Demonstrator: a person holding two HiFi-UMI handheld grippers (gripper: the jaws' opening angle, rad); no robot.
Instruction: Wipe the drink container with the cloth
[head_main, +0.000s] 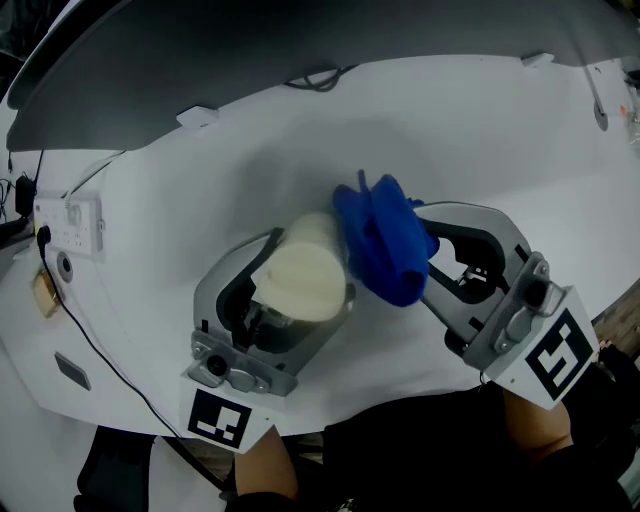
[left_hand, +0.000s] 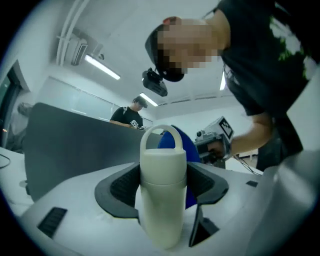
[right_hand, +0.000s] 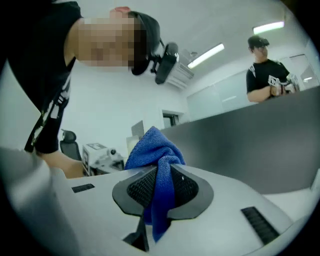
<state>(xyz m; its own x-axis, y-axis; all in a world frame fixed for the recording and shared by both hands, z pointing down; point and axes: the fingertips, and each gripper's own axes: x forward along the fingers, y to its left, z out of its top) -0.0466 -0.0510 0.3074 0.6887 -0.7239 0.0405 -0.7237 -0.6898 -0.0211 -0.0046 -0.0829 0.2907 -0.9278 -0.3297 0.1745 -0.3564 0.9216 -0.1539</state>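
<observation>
The left gripper (head_main: 300, 275) is clamped on the cream, smooth-sided cylindrical drink container with a loop handle (left_hand: 162, 185), one pad on each side. The right gripper (right_hand: 159, 192) pinches a narrow fold of the blue microfibre cloth (head_main: 385, 245), bunched just beside the container's top. A hard sideways wipe could twist the container in the pads. The cloth might snag the handle and pull free.

White tabletop (head_main: 200, 190), curved dark grey screen (head_main: 250, 50) along its far edge, white power strip (head_main: 68, 222) at left, thin black cable (head_main: 85, 328) trailing over the left part
</observation>
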